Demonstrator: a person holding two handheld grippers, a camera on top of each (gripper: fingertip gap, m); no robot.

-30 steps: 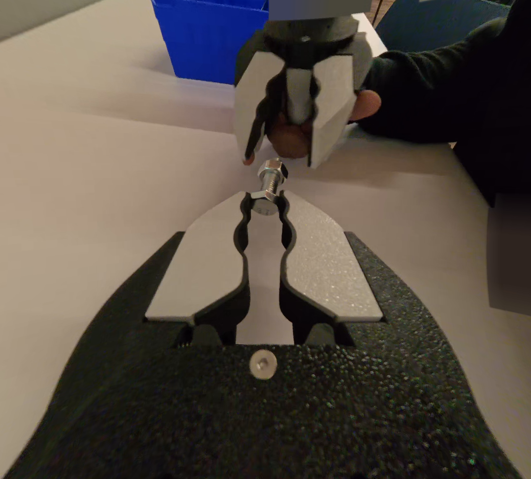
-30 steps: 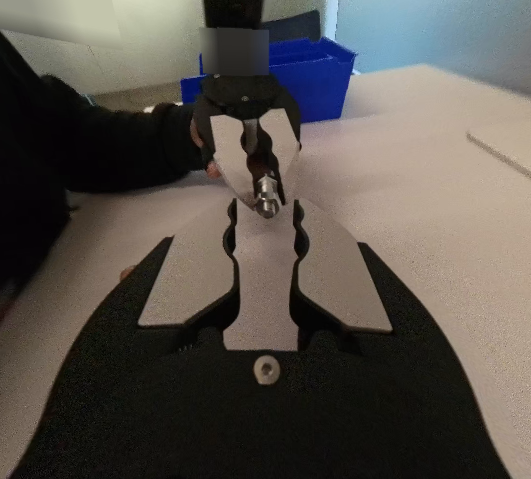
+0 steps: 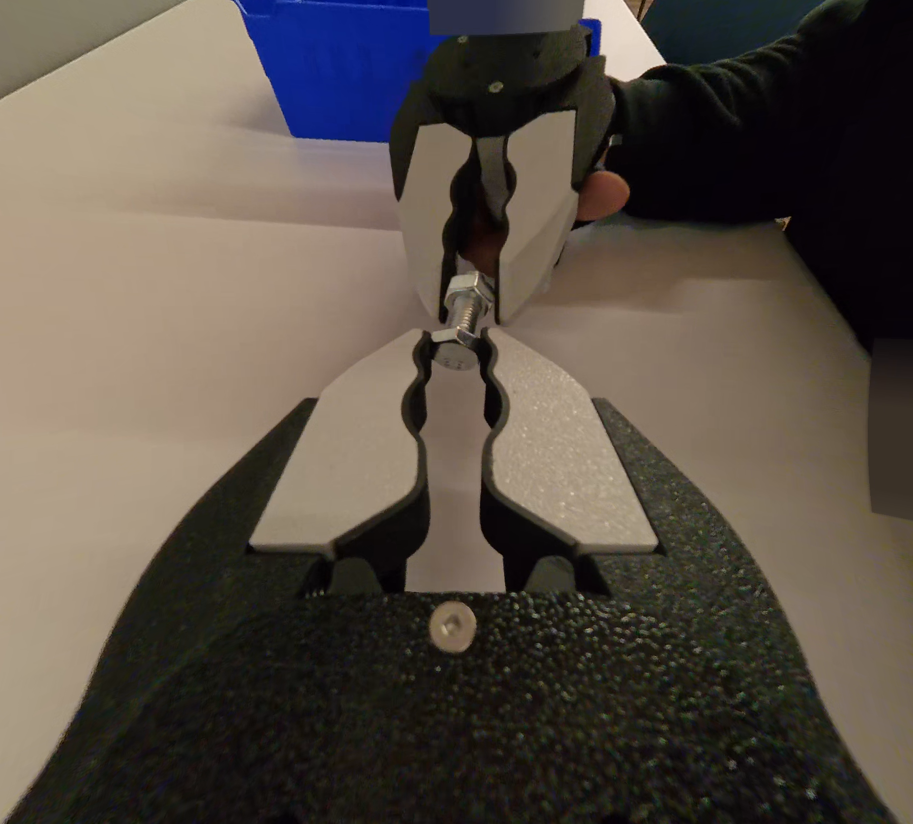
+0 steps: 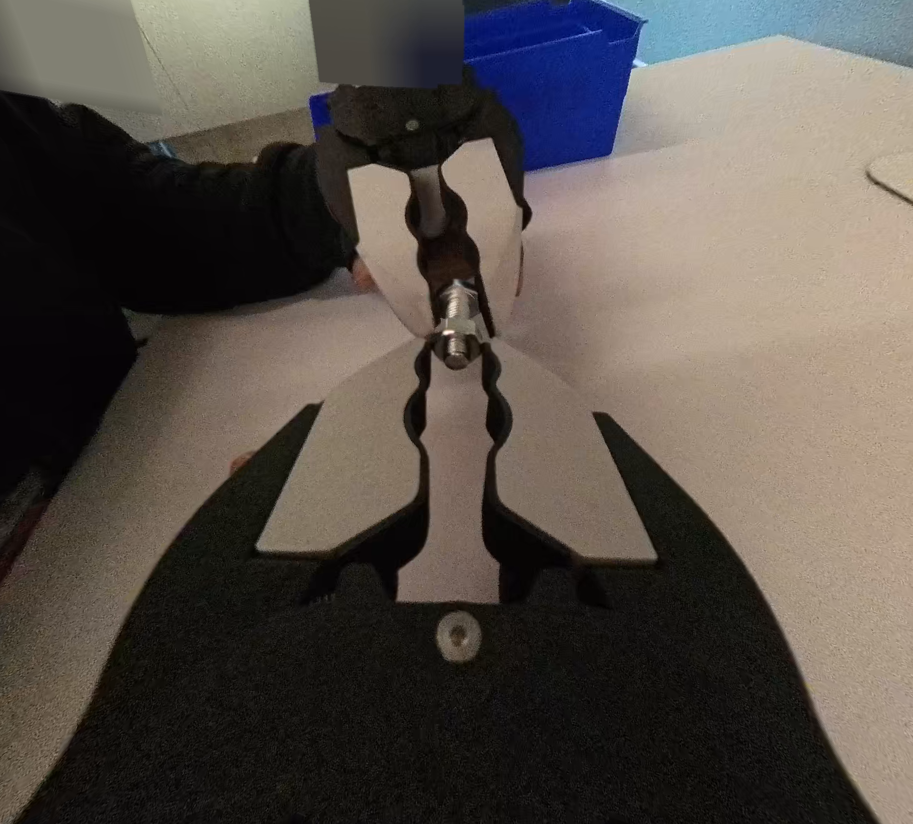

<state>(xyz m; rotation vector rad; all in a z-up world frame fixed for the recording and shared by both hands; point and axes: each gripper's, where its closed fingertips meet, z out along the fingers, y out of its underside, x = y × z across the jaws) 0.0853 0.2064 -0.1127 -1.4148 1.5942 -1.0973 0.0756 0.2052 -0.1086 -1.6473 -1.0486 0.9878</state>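
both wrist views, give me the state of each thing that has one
left gripper: shut on the bolt head
right gripper: shut on the nut
bolt: held off the table, level between the grippers
nut: threaded on the bolt, shaft tip poking through
blue bin: upright on the table, open top

Dim warm light, soft shadows, wide-angle bending at edges, slight blur.

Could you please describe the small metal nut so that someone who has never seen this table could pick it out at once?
Start at the blue bin on the pale table; in front of it two hand-held grippers meet tip to tip over a silver bolt. The left hand-held gripper clamps the bolt's flat hexagonal head. The nut is the separate six-sided collar farther along the thread, between the right hand-held gripper's fingertips.
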